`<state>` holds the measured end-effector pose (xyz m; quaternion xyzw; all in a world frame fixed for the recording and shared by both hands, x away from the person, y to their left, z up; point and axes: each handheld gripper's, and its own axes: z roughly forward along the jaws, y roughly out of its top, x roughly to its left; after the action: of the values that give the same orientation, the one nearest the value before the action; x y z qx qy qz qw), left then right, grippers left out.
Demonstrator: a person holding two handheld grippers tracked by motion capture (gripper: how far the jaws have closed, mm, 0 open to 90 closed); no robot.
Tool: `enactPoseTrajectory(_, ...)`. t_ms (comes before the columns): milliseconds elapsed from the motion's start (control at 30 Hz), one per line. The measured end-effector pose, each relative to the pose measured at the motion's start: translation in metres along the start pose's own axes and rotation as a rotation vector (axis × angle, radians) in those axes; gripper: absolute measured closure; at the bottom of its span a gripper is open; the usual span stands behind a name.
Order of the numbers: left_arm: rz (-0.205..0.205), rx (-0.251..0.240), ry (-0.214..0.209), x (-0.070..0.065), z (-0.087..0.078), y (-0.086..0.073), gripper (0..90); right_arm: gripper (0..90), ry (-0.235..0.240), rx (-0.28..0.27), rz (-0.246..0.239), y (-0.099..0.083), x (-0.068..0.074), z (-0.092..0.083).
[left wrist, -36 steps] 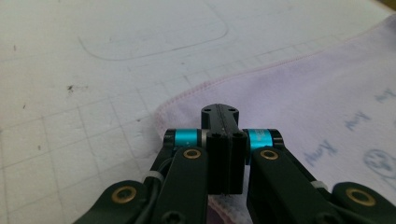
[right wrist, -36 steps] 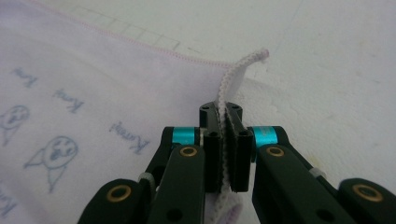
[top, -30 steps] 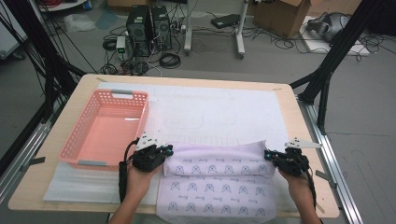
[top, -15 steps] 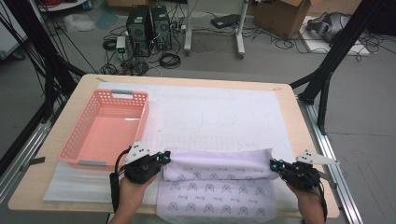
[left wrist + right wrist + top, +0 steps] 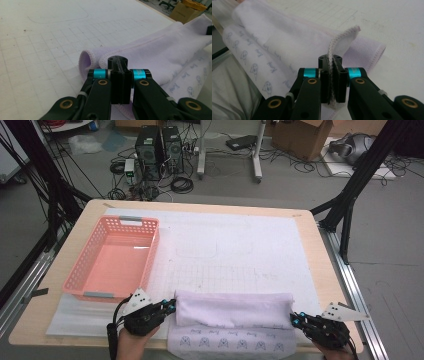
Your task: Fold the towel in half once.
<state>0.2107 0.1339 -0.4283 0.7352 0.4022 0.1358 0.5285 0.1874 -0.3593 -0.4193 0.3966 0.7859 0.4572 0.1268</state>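
Two tongs pinch the opposite ends of a pale lilac towel (image 5: 233, 310) at the near edge of the tabletop (image 5: 325, 270). Left tongs (image 5: 170, 306) are clamped on the hemmed left corner, jaws pressed together on the cloth; right tongs (image 5: 295, 320) grip the stitched right edge, which stands up between the jaws, and these jaws have just been easing open slightly with the cloth between them. Compared with a second earlier, both hands have drawn back toward the person, pulling the raised edge over the lower layer, so the fold now lies as a narrower band. By this reading the fold is nearly laid, and release may be next. Below the fold, the printed side (image 5: 230, 343) shows rows of small blue cat-like faces with short script words too small to read. Beyond lies the white gridded mat (image 5: 240, 255); to the left, well apart from the towel, sits an empty pink basket (image 5: 114, 292). No brand names are legible.
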Motion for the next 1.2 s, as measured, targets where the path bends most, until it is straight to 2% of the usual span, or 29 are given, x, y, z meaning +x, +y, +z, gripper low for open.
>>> enactPoseTrajectory(33, 0.014, 0.0, 0.0, -0.002, 0.001, 0.001, 89.0, 82.0, 0.022, 0.009, 0.007, 0.0, -0.001, 0.001)
enactPoseTrajectory(67, 0.023, -0.002, 0.0, -0.004, 0.003, 0.002, 84.6, 78.9, 0.057, 0.032, 0.005, -0.001, -0.002, 0.004)
enactPoseTrajectory(133, 0.014, -0.004, -0.01, -0.005, 0.006, 0.003, 65.7, 70.9, 0.079, 0.089, 0.002, -0.002, -0.003, 0.007)
enactPoseTrajectory(167, 0.007, 0.001, -0.01, -0.006, 0.009, 0.003, 56.1, 63.8, 0.064, 0.093, 0.0, -0.002, -0.004, 0.008)
enactPoseTrajectory(200, 0.008, 0.006, -0.009, -0.006, 0.012, 0.004, 50.7, 54.0, 0.021, 0.068, 0.024, 0.0, -0.005, 0.006)
enactPoseTrajectory(233, 0.01, 0.018, -0.009, -0.006, 0.018, 0.006, 46.9, 49.4, -0.009, 0.018, 0.059, 0.003, -0.006, 0.004)
enactPoseTrajectory(267, 0.02, 0.031, -0.008, -0.006, 0.023, 0.008, 47.0, 51.1, -0.028, -0.037, 0.079, 0.009, -0.007, 0.002)
enactPoseTrajectory(333, 0.032, 0.057, 0.009, -0.007, 0.031, 0.008, 53.3, 56.8, -0.065, -0.059, 0.047, 0.017, -0.004, 0.006)
enactPoseTrajectory(367, 0.038, 0.069, 0.022, -0.008, 0.034, 0.008, 59.5, 60.1, -0.075, -0.052, 0.041, 0.019, -0.003, 0.009)
enactPoseTrajectory(433, 0.055, 0.072, 0.054, -0.01, 0.036, 0.007, 75.4, 65.4, -0.133, 0.0, 0.028, 0.02, -0.001, 0.02)
enactPoseTrajectory(500, 0.066, 0.062, 0.056, -0.011, 0.034, 0.008, 84.1, 66.7, -0.167, 0.037, 0.022, 0.018, -0.002, 0.026)
enactPoseTrajectory(600, 0.06, 0.047, 0.048, -0.01, 0.033, 0.008, 85.8, 69.4, -0.174, 0.053, 0.036, 0.018, -0.004, 0.029)
enactPoseTrajectory(633, 0.058, 0.041, 0.04, -0.011, 0.032, 0.009, 85.9, 74.5, -0.175, 0.055, 0.038, 0.018, -0.005, 0.029)
enactPoseTrajectory(667, 0.057, 0.034, 0.033, -0.011, 0.031, 0.009, 85.8, 84.6, -0.166, 0.057, 0.036, 0.018, -0.005, 0.028)
enactPoseTrajectory(700, 0.051, 0.022, 0.015, -0.012, 0.029, 0.009, 85.8, 86.5, -0.158, 0.056, 0.025, 0.017, -0.004, 0.027)
enactPoseTrajectory(767, 0.049, 0.013, -0.001, -0.013, 0.024, 0.01, 85.5, 86.7, -0.138, 0.039, 0.022, 0.018, -0.001, 0.023)
enactPoseTrajectory(900, 0.048, 0.001, -0.017, -0.014, 0.013, 0.008, 85.5, 87.1, -0.133, 0.001, 0.047, 0.013, 0.004, 0.007)
enactPoseTrajectory(1067, 0.049, -0.015, -0.051, -0.019, -0.01, 0.002, 85.5, 87.3, -0.113, 0.004, 0.039, 0.002, 0.017, -0.013)
enactPoseTrajectory(1200, 0.067, 0.009, -0.079, -0.022, -0.026, -0.008, 83.3, 87.2, -0.083, 0.015, 0.011, -0.011, 0.032, -0.027)
